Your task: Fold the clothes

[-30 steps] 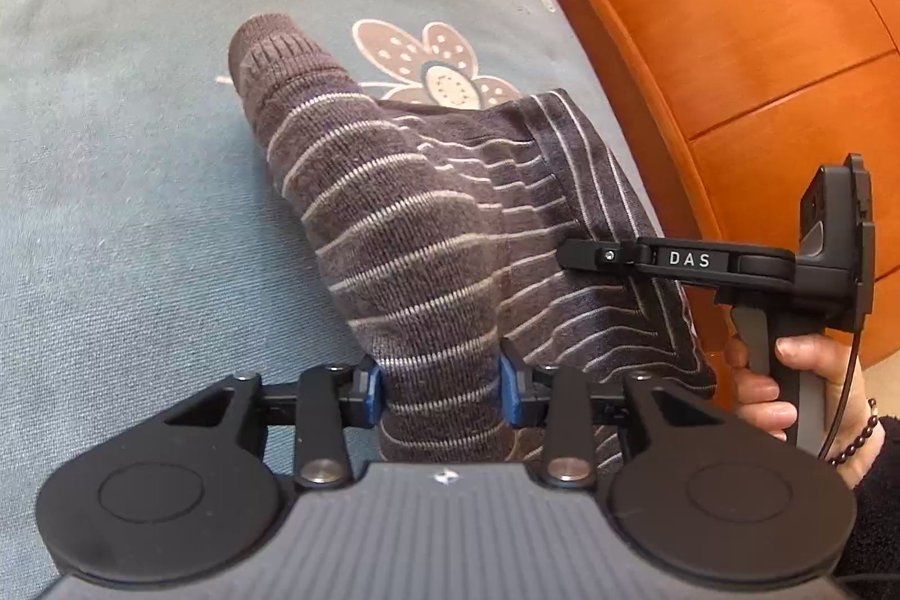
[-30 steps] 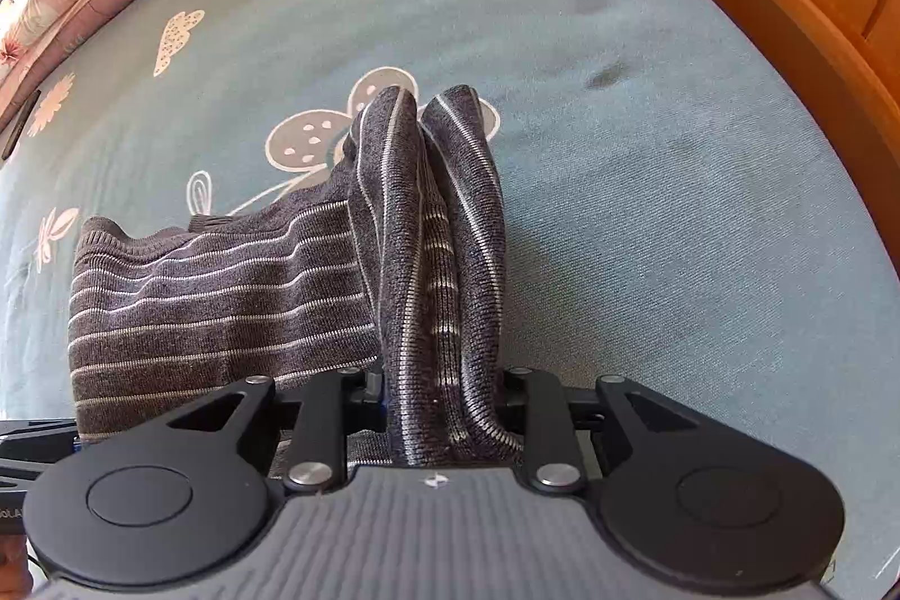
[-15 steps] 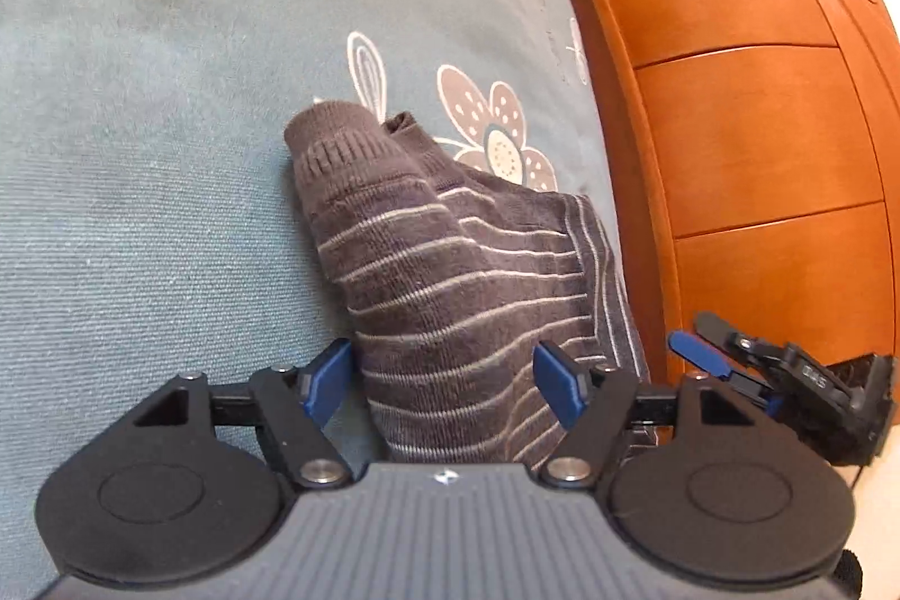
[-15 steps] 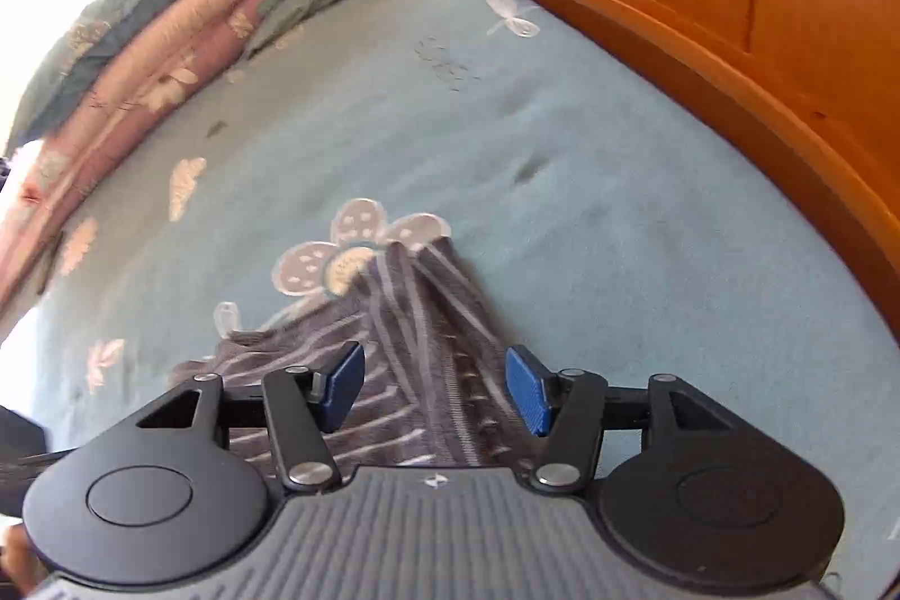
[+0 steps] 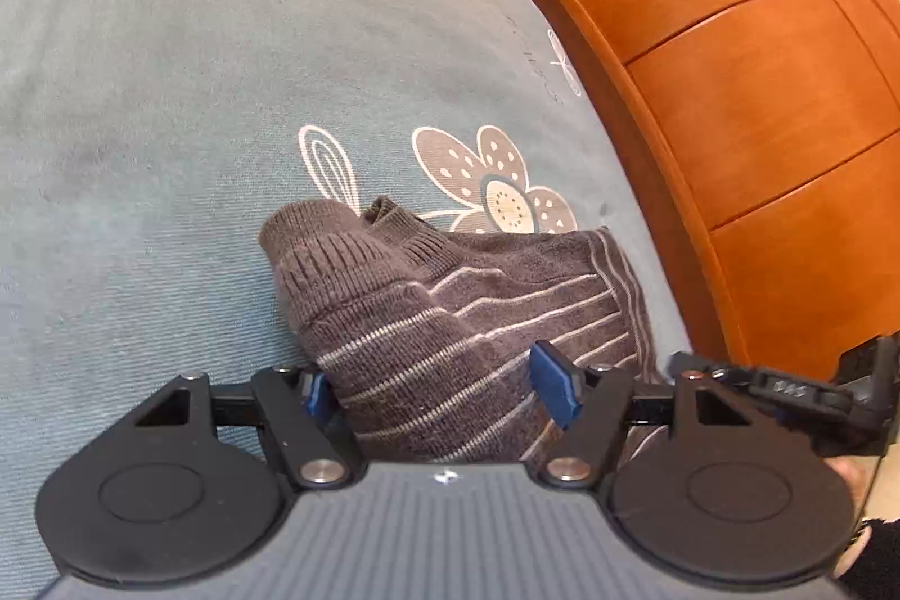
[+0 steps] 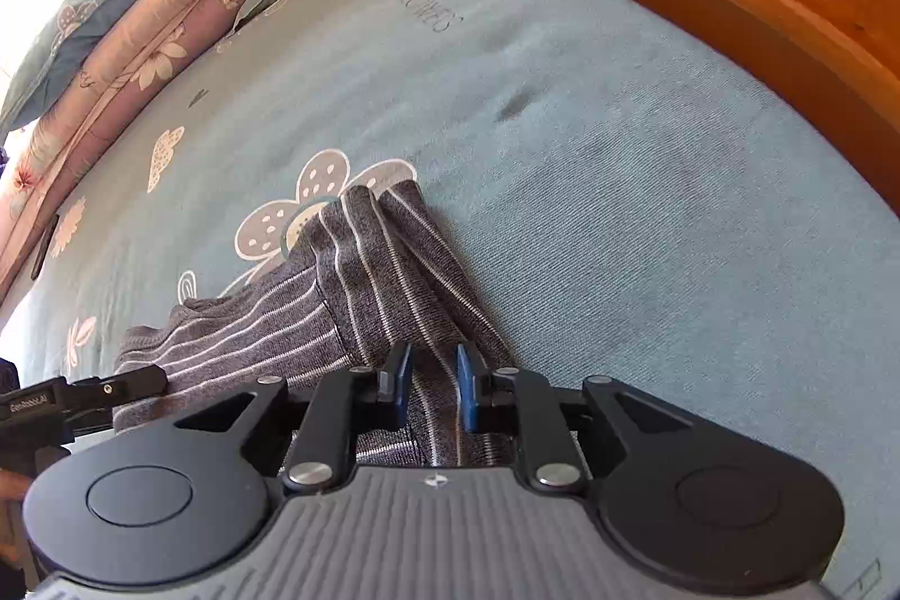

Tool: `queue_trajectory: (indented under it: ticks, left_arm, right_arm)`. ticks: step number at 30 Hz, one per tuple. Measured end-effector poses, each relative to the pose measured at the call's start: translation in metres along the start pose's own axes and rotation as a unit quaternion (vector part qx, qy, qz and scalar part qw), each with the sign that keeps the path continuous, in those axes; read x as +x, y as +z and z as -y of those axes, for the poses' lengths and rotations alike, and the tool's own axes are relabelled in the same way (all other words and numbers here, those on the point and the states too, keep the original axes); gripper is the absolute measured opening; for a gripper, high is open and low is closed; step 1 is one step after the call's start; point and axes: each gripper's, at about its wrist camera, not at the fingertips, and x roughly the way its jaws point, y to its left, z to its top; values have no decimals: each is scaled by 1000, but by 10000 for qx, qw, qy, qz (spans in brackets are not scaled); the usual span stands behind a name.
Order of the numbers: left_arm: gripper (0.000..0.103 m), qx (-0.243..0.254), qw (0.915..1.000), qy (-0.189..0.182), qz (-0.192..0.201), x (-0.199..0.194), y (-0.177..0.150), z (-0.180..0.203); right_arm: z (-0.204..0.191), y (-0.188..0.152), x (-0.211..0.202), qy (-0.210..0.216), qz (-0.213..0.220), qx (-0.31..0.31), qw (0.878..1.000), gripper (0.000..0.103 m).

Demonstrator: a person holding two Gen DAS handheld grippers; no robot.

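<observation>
A grey-brown striped sweater (image 5: pixel 450 313) lies folded on the teal bed sheet (image 5: pixel 225 94), its ribbed cuff pointing away. My left gripper (image 5: pixel 436 392) is open and low over the near end, one blue pad on each side of the sleeve without squeezing it. In the right wrist view the sweater (image 6: pixel 360 279) runs toward a printed flower. My right gripper (image 6: pixel 434 383) is over the right-hand fold. Its jaws are closing with a strip of fabric between the pads, and the cloth there still lies flat. The right gripper (image 5: pixel 748 383) also shows at the sweater's right edge.
An orange wooden bed frame (image 5: pixel 731 94) curves along the right side of the sheet, close to the sweater. Folded quilts and a pillow (image 6: pixel 169 9) are stacked at the far end. The left gripper's finger (image 6: pixel 101 389) and a hand (image 6: pixel 11 504) show at the lower left.
Both grippers let go of the sweater and drew back, leaving it lying flat. The left gripper's jaws stayed wide. The right gripper's jaws opened, then narrowed again over the right-hand fold.
</observation>
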Motion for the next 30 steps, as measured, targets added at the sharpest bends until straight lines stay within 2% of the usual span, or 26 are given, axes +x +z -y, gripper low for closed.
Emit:
queue_trajectory:
  ticks: [2, 4, 5, 6, 7, 8, 10, 12, 15, 19, 21, 23, 25, 28, 29, 30]
  left_arm:
    - [67, 389, 9987, 314, -21, -17, 1, 6]
    - [67, 842, 9940, 688, 66, -37, 1, 14]
    - [67, 1135, 9905, 765, 145, -45, 2, 23]
    - [67, 1426, 9859, 841, 224, -53, 3, 32]
    - [67, 1697, 9811, 880, 289, -59, 3, 42]
    - [67, 1855, 9798, 696, 270, -59, 5, 52]
    - [68, 2050, 9787, 99, 104, -47, 8, 74]
    - [68, 2125, 9750, -622, -176, -22, 7, 94]
    - [68, 2218, 9665, -1209, -446, 18, 1, 121]
    - [68, 2133, 9601, -1629, -791, 62, -11, 142]
    - [68, 2023, 9602, -1655, -984, 81, -16, 144]
    - [67, 1940, 9635, -1441, -1154, 99, -20, 143]
    - [67, 1847, 9648, -1431, -1205, 104, -21, 140]
    - [68, 1880, 9638, -1391, -1277, 107, -20, 144]
    - [68, 1943, 9628, -1354, -1299, 108, -20, 146]
    - [68, 2023, 9617, -1299, -1318, 108, -21, 149]
  right_arm:
    - [3, -7, -32, 109, 270, 67, 9996, 24]
    - [10, -18, -65, 146, 474, 133, 9987, 42]
    - [13, -26, -75, 13, 495, 161, 9986, 63]
    - [21, -38, -86, -197, 525, 262, 9981, 72]
    - [31, -52, -89, -215, 487, 527, 9972, 72]
    - [42, -66, -93, -234, 450, 791, 9956, 72]
    - [63, -94, -99, -262, 375, 1323, 9901, 72]
    - [80, -124, -93, 14, 314, 1965, 9800, 72]
    - [93, -158, -77, 296, 400, 2570, 9651, 72]
    - [97, -172, -69, 697, 999, 2988, 9465, 73]
    - [98, -175, -64, 914, 1219, 3160, 9364, 73]
    - [96, -173, -52, 1046, 1310, 3109, 9356, 73]
    - [94, -171, -43, 1113, 1422, 2910, 9395, 73]
    - [95, -170, -41, 1345, 1443, 2910, 9362, 73]
    - [94, -169, -43, 1434, 1425, 2927, 9346, 70]
    - [93, -168, -45, 1524, 1408, 2944, 9329, 60]
